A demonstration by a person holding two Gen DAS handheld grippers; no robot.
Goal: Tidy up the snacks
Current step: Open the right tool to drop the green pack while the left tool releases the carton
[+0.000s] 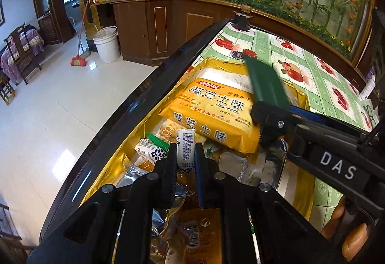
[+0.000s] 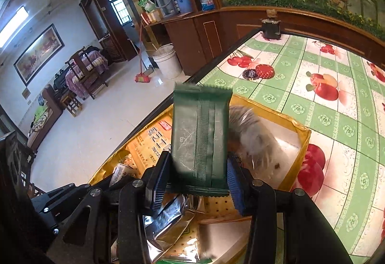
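- Gold snack box (image 1: 303, 100): on the table, directly beneath and ahead of both grippers, crowded with packets.
- Green packet (image 2: 201, 138): pinched across its width by the right gripper (image 2: 196, 172), long axis running forward past the fingertips, over the box.
- Small white sachet (image 1: 185, 152): clamped upright in the tightly closed left gripper (image 1: 184, 160), also over the box.

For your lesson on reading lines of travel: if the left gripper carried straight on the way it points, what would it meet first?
Probably the yellow biscuit pack lying in the gold box. The left gripper, shut on a white sachet, aims down into the box, and that pack lies just ahead. Depth is hard to judge through the fisheye.
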